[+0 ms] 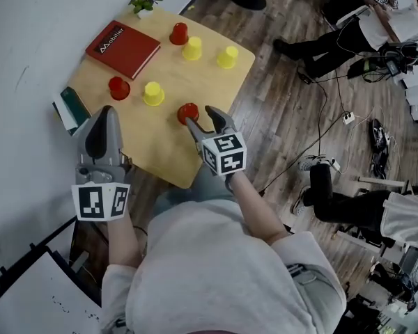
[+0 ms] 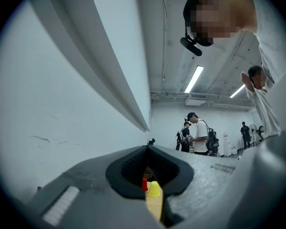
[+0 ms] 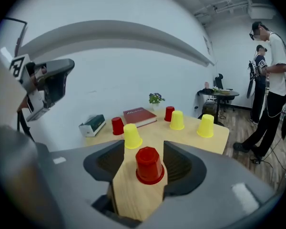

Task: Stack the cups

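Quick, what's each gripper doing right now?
Left gripper: shut, holding nothing.
Right gripper: open, red cup between its jaws, not gripped.

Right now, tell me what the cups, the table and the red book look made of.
Cups: probably thin plastic in plain red or yellow, with a faint sheen and a stepped moulded shape.
Table: pale wood or wood-look laminate, matt, with faint grain.
Book: hard cover, matt red, perhaps cloth or coated board; I cannot tell which.

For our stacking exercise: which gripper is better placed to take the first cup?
Right. The right gripper has open jaws framing the nearest red cup; the left gripper is shut and empty.
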Demonstrator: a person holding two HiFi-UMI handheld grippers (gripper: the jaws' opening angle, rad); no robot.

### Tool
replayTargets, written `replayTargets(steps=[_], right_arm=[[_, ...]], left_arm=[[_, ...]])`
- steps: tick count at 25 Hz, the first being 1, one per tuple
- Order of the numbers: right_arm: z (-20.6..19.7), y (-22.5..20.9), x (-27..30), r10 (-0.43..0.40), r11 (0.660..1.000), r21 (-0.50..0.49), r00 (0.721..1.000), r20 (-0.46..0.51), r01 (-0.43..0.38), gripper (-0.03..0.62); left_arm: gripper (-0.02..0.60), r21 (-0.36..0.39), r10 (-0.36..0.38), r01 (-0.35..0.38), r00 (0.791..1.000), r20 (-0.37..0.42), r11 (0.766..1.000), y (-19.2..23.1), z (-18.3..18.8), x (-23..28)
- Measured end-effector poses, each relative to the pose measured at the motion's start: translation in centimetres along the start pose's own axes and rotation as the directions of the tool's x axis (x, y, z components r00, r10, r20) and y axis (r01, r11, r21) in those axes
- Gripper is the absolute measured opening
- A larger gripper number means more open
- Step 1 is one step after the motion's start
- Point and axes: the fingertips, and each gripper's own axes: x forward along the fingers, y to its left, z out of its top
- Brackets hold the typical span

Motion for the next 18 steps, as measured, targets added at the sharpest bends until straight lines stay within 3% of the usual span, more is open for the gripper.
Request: replayTargets(steps=[5, 7, 8, 9, 15, 18], right_arm=[[-3.3, -0.6, 3.2, -0.005, 0.999, -0.032, 0.995, -0.101, 0.002, 0.288], [-4.1, -0.8, 4.1, -0.016, 0.999, -0.047, 0.992, -0.125, 0.010, 0.284], [-4.2, -0.9, 4.4, -0.022, 0.999, -0.052, 0.991, -0.129, 0.016, 0.251], [-4.1, -0.9, 4.6, -0.027, 0.998, -0.054, 0.992, -0.125, 0.020, 0.221], [-0.9, -1.1, 7.2, -0.027, 0.995, -0.094, 0.997, -0.066, 0.020, 0.218], [0.6, -1.1, 9.4, -0.021, 0.994, -0.111, 0.998, -0.062, 0.014, 0.218]], left_arm=[[0.005, -0.007, 0.011, -0.012, 0.999, -0.031, 1.000, 1.0, -1.4, 0.7], [0.005, -0.010, 0.016, -0.017, 0.999, -0.045, 1.000, 1.5, -1.9, 0.8], [0.005, -0.011, 0.021, -0.021, 0.998, -0.052, 1.000, 1.7, -2.1, 0.8], [0.005, -0.010, 0.027, -0.028, 0.998, -0.058, 1.000, 1.9, -2.3, 0.7], [0.005, -0.017, 0.080, -0.082, 0.992, -0.094, 0.997, 3.8, -3.5, 0.1], [0.005, -0.036, 0.177, -0.182, 0.977, -0.120, 0.983, 6.1, -4.7, -1.5]])
